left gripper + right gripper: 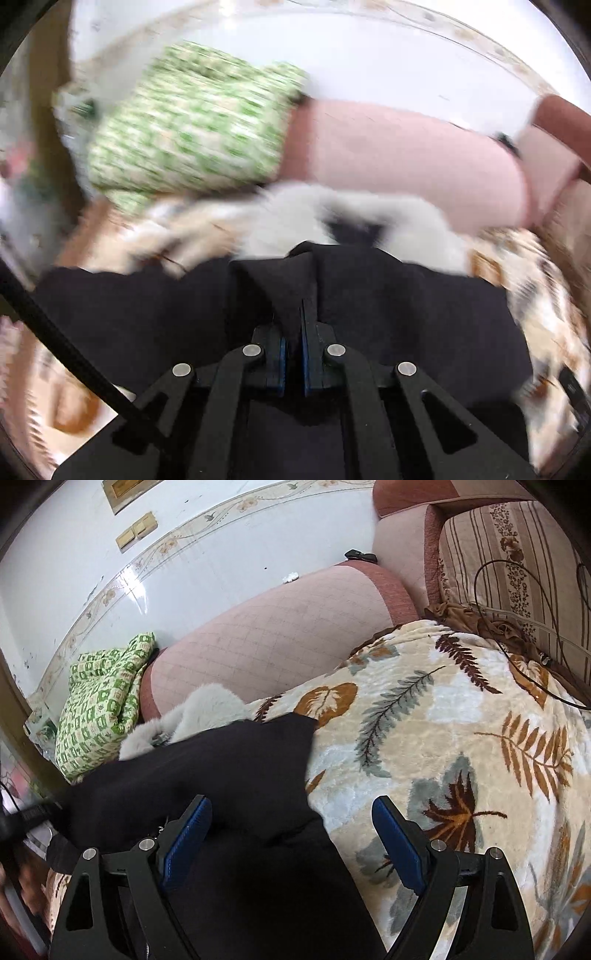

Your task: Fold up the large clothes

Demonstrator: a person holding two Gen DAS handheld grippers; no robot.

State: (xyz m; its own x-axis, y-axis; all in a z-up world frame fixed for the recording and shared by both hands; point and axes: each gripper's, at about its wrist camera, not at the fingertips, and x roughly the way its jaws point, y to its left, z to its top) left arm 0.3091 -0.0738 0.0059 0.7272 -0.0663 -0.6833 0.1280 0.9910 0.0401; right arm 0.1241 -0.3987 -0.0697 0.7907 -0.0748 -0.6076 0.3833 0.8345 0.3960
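Observation:
A large black garment (229,775) with a grey fur trim (207,709) lies on a leaf-patterned blanket (443,738). My left gripper (293,314) is shut on a raised fold of the black garment (147,314); the left wrist view is blurred by motion. The fur trim (295,214) shows just beyond the pinched fold. My right gripper (291,812) is open, its blue pads (188,838) spread wide above the garment's right edge, holding nothing.
A pink sofa arm (266,635) and a green patterned cloth (103,705) lie beyond the garment. A striped cushion (517,572) with a black cable (491,602) is at the right. A white tiled wall (110,554) stands behind.

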